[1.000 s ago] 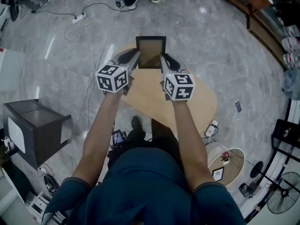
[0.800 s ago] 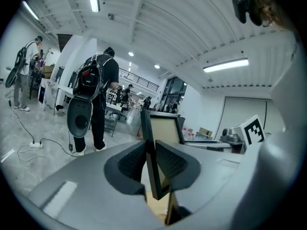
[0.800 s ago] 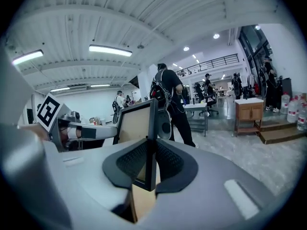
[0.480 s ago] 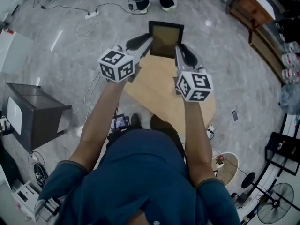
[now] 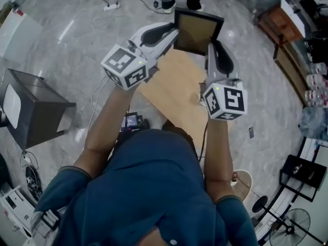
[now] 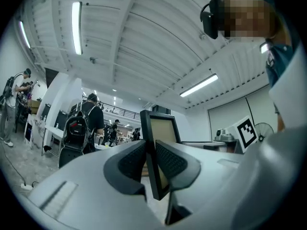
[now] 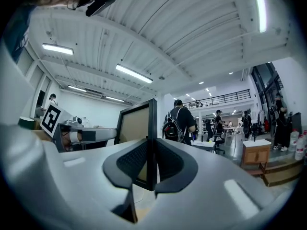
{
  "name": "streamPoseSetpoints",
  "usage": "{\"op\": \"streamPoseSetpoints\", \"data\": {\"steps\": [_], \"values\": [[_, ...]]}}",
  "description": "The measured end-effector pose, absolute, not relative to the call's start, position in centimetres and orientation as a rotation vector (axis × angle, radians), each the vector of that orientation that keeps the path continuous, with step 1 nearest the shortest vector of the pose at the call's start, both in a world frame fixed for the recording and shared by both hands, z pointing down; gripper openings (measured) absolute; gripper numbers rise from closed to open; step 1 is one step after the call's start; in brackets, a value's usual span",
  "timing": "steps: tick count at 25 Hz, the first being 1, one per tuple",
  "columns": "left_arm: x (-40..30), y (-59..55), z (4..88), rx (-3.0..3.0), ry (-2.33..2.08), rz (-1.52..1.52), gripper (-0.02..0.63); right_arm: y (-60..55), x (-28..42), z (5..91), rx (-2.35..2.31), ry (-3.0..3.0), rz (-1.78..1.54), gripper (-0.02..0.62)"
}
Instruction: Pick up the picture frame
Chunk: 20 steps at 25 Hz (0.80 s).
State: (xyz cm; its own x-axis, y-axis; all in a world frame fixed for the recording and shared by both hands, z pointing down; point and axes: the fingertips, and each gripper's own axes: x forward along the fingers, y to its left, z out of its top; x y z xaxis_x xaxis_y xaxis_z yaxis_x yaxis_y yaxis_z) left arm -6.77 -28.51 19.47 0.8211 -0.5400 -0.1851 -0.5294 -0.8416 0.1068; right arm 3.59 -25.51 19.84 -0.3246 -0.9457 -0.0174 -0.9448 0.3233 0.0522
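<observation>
No readable text, label, brand or number shows anywhere in these views.

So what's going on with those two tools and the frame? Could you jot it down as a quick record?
Object held: picture frame, black border, tan panel
Left hand-held gripper: shut on the frame's left edge
Right hand-held gripper: shut on the frame's right edge
Frame position: appears raised above the wooden table, near its far end
Task stage: frame gripped from both sides
</observation>
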Motion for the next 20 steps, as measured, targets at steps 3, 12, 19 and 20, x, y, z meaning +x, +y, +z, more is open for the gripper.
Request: {"op": "streamPoseSetpoints", "data": {"steps": [3,12,19,20], "values": [[-8.5,-27.3,18.4,2.980,-0.886,-0.345,0.058,-24.5,1.9,18.9,1.796,-2.554,-0.127,0.061],[-9.2,-24.6,17.2,3.022,-0.871,-0.362,0.058,-21.8,1.2,17.7,1.798,-2.551,-0.173,0.061],[-8.7,-23.5,16.9,3.033,-0.855,-0.358,0.058,-20.7,1.7,17.5,1.807,-2.536,-0.179,0.061],[-8.7,-23.3,16.9,3.034,-0.853,-0.356,0.058,-20.5,1.7,17.5,1.808,-2.535,-0.178,0.061]]}}
